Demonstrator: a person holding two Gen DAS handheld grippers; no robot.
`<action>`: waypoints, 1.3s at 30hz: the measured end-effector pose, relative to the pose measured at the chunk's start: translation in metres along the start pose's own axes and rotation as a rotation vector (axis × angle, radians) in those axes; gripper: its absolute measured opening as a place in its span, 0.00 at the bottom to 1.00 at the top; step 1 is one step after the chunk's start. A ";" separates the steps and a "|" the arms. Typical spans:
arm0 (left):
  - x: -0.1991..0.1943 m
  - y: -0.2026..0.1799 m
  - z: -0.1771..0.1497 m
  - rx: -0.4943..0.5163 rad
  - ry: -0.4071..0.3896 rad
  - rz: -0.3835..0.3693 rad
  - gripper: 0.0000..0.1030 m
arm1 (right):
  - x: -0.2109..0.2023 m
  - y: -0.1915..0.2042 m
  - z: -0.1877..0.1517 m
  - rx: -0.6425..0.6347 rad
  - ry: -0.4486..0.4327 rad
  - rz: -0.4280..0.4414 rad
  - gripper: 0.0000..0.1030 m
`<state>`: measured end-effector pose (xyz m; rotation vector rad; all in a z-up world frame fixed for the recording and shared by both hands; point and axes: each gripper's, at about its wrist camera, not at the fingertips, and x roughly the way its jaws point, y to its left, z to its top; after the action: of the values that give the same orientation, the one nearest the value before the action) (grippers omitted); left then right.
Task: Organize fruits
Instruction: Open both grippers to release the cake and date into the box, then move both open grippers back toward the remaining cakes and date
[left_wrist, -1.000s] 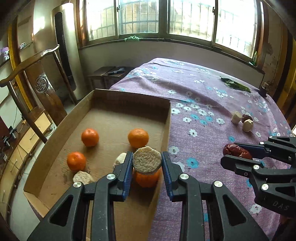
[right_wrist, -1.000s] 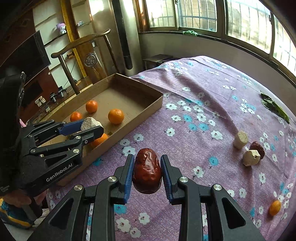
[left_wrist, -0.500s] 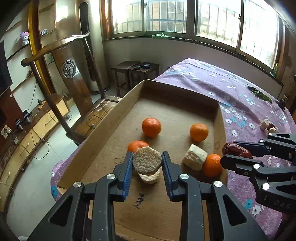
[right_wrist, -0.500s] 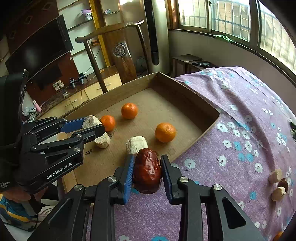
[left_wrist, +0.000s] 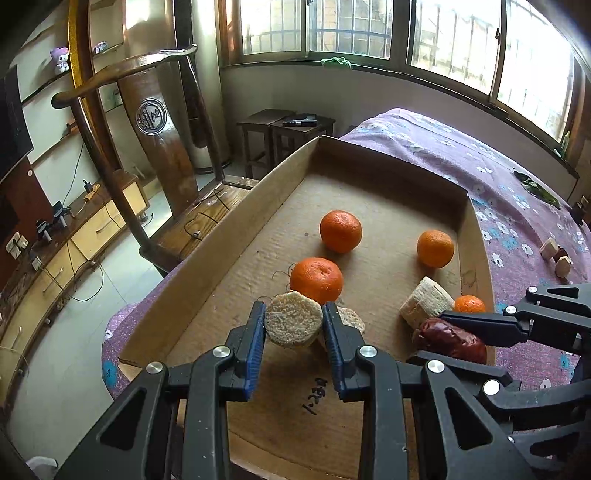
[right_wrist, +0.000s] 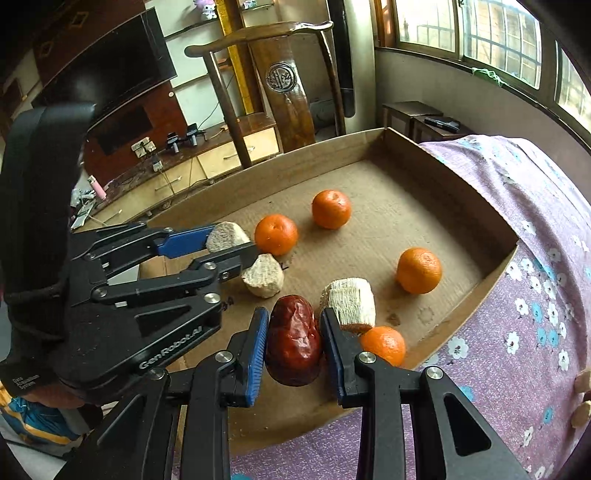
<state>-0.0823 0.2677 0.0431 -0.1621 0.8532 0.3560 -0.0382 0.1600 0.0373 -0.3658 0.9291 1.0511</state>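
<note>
left gripper (left_wrist: 293, 325) clamped on pale corn-like chunk (left_wrist: 293, 323) | right gripper (right_wrist: 294, 341) pinching red date (right_wrist: 293, 339) | both held over cardboard tray (right_wrist: 461, 177), oranges (right_wrist: 331, 209) at 12 o'clock, judged for release.

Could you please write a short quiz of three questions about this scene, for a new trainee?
1. True or false: the left tool is shut on a pale round cut piece.
2. What does the right tool hold? A) an orange B) a dark red date C) nothing
3. How many oranges lie in the cardboard box?

Key
1. True.
2. B: the dark red date sits between its pads.
3. Four: one at the back, one beside the left tool, one on the right, one near the front wall.
</note>
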 end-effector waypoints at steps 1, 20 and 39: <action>0.000 0.000 0.000 -0.002 -0.002 -0.002 0.29 | 0.001 0.001 0.000 -0.003 0.002 0.000 0.31; -0.002 0.000 -0.005 -0.008 -0.025 0.051 0.51 | 0.013 0.001 -0.010 0.024 0.039 0.007 0.40; -0.030 -0.064 0.001 0.067 -0.105 -0.019 0.85 | -0.075 -0.049 -0.052 0.160 -0.083 -0.144 0.68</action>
<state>-0.0761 0.2014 0.0660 -0.0882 0.7583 0.3150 -0.0338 0.0584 0.0593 -0.2502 0.8924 0.8486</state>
